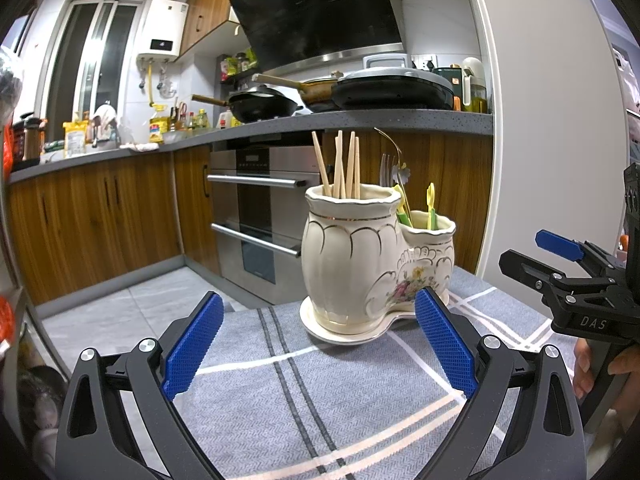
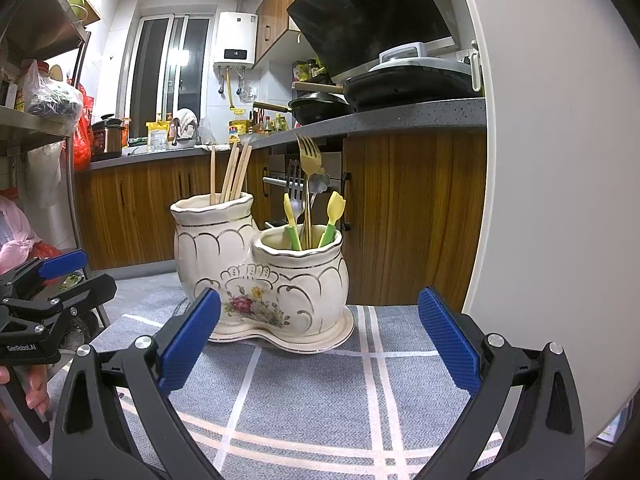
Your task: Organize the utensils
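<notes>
Both grippers spread wide, nothing in them: L gripper (image 1: 320, 344) & R gripper (image 2: 320, 344) hover over the grey checked cloth (image 2: 312, 400). Ceramic utensil holder (image 2: 260, 280) stands just ahead of both jaws, chopsticks (image 2: 234, 174) in the taller pot, forks (image 2: 308, 168) in the lower one.

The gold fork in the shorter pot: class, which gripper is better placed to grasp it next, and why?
Probably right. The right gripper is open and faces the shorter pot holding the gold fork; for the left gripper the taller pot stands in front.
</notes>
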A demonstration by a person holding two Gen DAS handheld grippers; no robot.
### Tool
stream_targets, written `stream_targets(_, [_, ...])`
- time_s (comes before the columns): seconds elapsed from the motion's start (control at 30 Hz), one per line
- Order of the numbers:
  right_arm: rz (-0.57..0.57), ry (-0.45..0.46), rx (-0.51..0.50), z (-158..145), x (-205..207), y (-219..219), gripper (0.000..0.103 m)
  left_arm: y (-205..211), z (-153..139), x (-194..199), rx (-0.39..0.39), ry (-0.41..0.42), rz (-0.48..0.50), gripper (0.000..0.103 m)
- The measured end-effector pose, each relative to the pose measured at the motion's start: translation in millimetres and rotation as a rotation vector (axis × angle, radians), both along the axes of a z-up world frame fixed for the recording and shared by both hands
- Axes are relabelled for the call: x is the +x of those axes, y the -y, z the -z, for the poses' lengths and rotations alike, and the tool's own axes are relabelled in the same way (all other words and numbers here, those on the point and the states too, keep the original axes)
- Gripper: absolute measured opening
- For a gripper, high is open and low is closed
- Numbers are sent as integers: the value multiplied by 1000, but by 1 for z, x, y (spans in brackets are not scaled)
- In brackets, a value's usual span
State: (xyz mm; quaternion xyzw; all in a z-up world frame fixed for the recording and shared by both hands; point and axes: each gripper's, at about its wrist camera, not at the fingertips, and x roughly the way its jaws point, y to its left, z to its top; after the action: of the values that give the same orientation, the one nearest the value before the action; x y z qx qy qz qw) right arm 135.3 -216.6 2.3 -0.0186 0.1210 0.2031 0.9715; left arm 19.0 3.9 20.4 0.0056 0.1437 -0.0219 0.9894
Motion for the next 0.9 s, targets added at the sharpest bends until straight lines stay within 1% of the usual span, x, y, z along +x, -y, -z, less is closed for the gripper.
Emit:
stream_targets(0.5, [0, 0, 0, 0, -1, 0, 98, 1, 0, 1, 1, -1, 2, 96])
stream_targets(0.67, [0, 0, 0, 0, -1, 0, 98, 2, 2, 0, 6, -4, 18, 97])
stream_targets(0.9, [0, -2, -1, 0, 0, 0, 98, 2, 2, 0, 7, -5, 0, 98])
